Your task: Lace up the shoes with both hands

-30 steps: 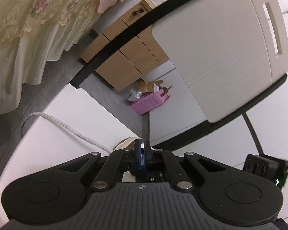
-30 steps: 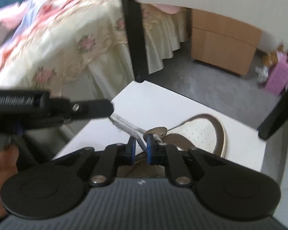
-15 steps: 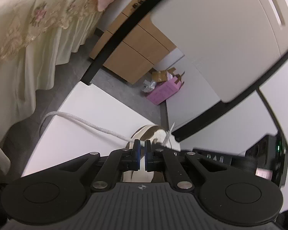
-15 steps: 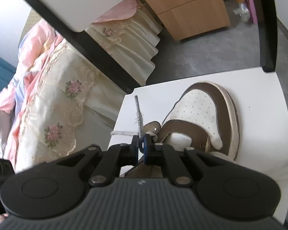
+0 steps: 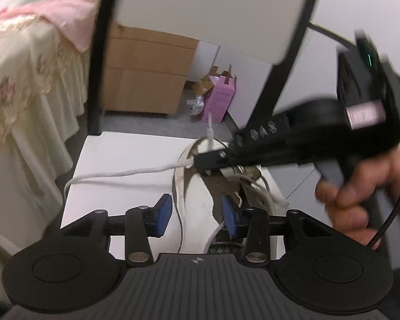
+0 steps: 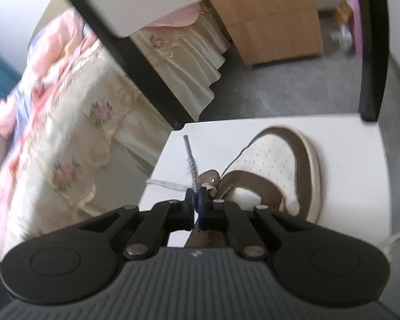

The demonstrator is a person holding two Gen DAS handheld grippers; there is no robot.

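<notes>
While the shoe [image 6: 274, 165] lies on the white seat [image 6: 354, 160], toe toward the far edge, my right claw [image 6: 196, 202] is pinched on the lace [image 6: 190, 160] beside the eyelets. My left claw [image 5: 197, 214] is opening, its pads straddling the shoe's side without touching.

Black linkage grippers [image 5: 197, 214], blue pads [image 5: 164, 214], silver screws, ribbed grey housing
</notes>
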